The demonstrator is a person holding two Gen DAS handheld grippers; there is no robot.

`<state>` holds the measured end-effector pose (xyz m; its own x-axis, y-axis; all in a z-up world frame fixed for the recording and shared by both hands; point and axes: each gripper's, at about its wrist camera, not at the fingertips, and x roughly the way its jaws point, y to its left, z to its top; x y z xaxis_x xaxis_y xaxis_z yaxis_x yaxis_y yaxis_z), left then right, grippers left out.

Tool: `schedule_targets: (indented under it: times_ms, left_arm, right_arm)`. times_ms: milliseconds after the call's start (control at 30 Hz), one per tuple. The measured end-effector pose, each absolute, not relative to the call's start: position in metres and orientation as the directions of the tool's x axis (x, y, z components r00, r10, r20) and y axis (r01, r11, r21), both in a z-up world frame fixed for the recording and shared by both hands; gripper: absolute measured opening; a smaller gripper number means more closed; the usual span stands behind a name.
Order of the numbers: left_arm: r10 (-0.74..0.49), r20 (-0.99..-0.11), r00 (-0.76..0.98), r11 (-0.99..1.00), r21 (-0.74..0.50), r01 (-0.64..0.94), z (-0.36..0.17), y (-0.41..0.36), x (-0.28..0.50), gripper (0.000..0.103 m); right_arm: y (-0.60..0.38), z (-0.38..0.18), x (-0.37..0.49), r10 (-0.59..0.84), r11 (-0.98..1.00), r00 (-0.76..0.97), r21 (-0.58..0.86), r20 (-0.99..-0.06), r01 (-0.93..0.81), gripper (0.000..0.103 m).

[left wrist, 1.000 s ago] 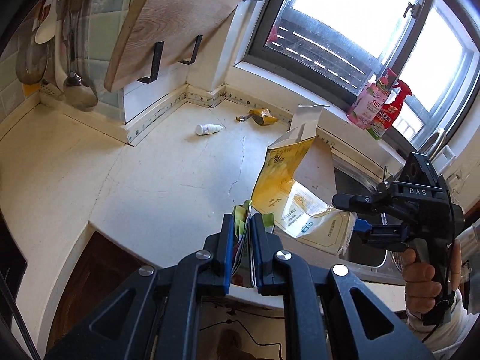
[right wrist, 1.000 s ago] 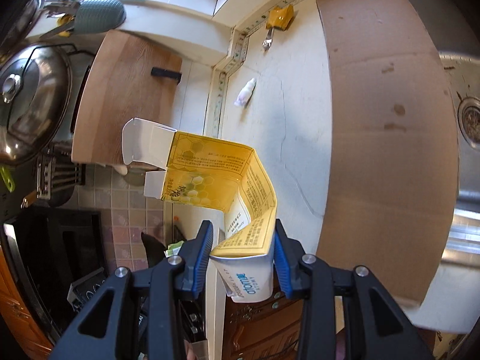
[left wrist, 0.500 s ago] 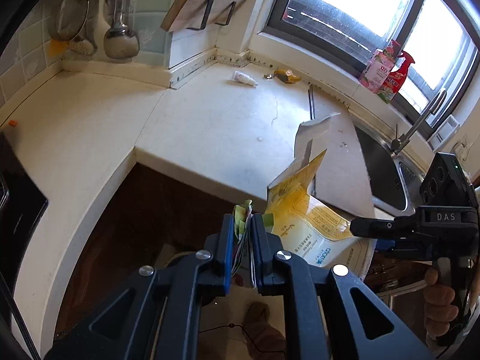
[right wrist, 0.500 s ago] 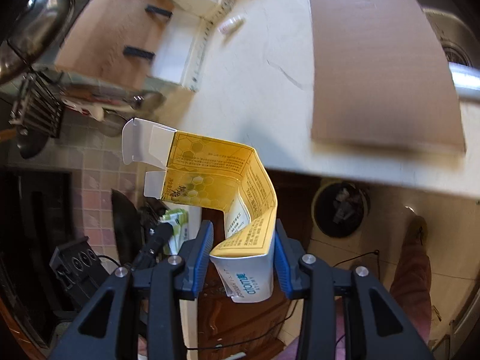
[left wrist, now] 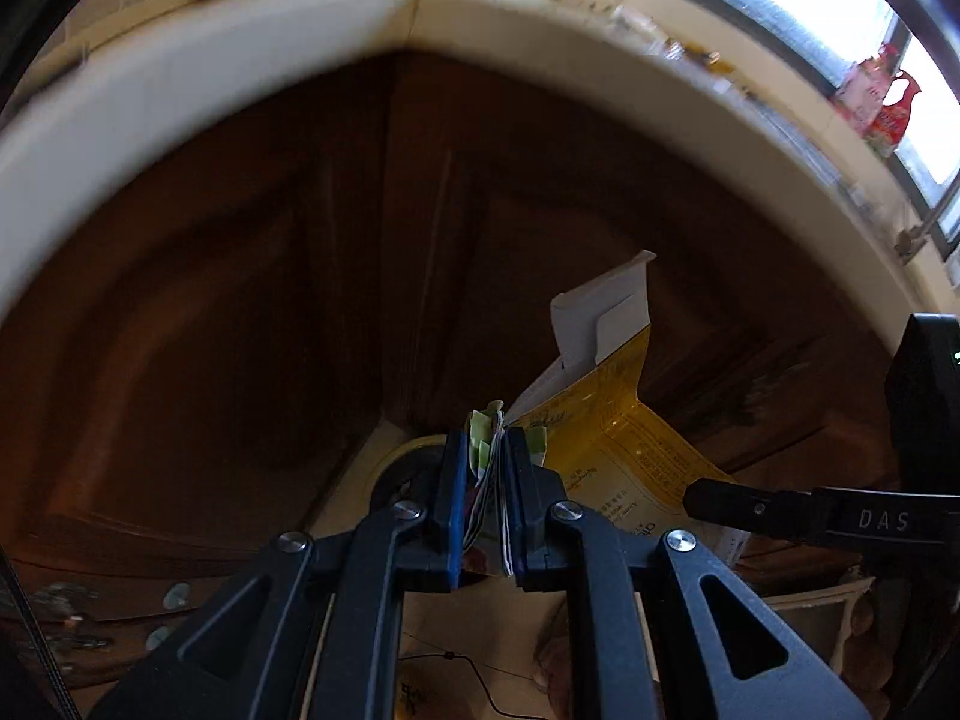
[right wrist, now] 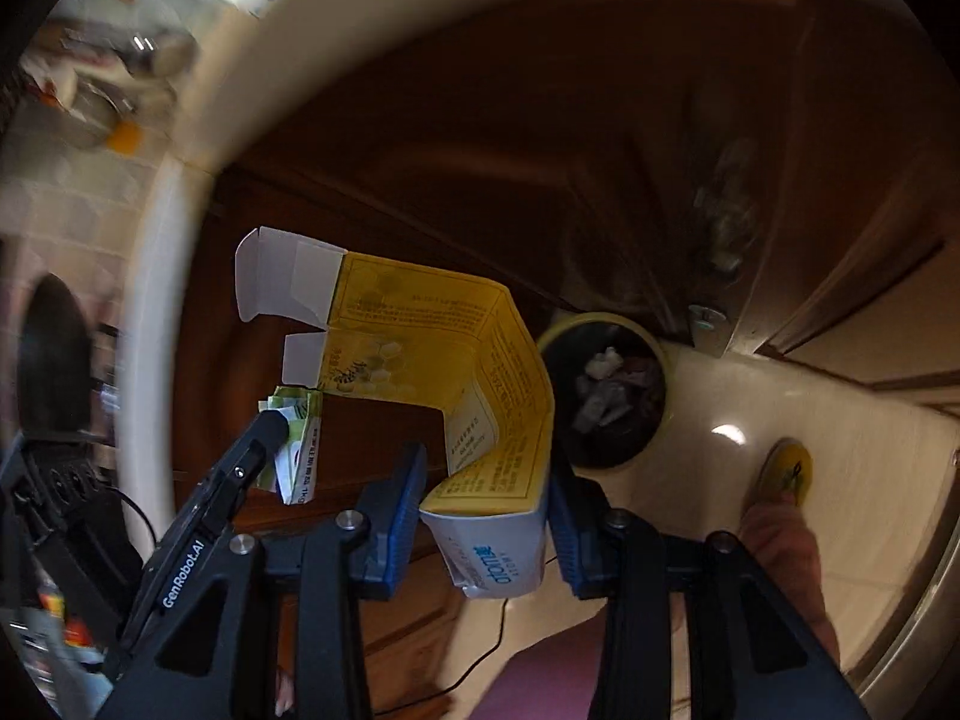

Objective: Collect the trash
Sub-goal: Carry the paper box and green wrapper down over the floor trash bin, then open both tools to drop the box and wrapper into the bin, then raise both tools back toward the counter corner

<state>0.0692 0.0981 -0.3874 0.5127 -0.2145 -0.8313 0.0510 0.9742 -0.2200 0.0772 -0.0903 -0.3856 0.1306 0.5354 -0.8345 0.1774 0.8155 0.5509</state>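
My left gripper is shut on a flattened green and white wrapper, which also shows in the right wrist view. My right gripper is shut on an opened yellow and white carton; the carton also shows in the left wrist view. Both are held below the counter edge, in front of the brown cabinet doors. A round trash bin with crumpled paper in it stands on the floor just beyond and right of the carton; only its rim shows in the left wrist view.
The white counter edge arcs overhead. Brown cabinet doors fill the background. The floor is pale tile. A foot in a yellow slipper stands right of the bin. A thin black cable lies on the floor.
Both grippers have dropped from counter height to below the counter edge, still holding the wrapper and carton. The trash bin on the floor has come close in the right wrist view.
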Motion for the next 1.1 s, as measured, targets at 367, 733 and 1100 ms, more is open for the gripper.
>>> schedule_targets:
  times_ms: [367, 733, 1100]
  left_arm:
    - [-0.155, -0.867, 0.473, 0.98, -0.197, -0.04, -0.594, 0.101, 0.087, 0.01]
    - [-0.102, -0.878, 0.468, 0.99, -0.136, -0.04, -0.671, 0.105, 0.104, 0.058]
    - [-0.069, -0.878, 0.473, 0.988, -0.126, -0.09, -0.619, 0.108, 0.091, 0.06]
  right_arm:
    - [-0.058, -0.585, 0.089, 0.416, 0.905, 0.083, 0.422, -0.905, 0.058, 0.039]
    - [-0.025, -0.668, 0.098, 0.357, 0.931, 0.073, 0.349, -0.931, -0.107, 0.044]
    - [-0.03, -0.589, 0.08, 0.326, 0.93, 0.184, 0.28, -0.927, -0.239, 0.045]
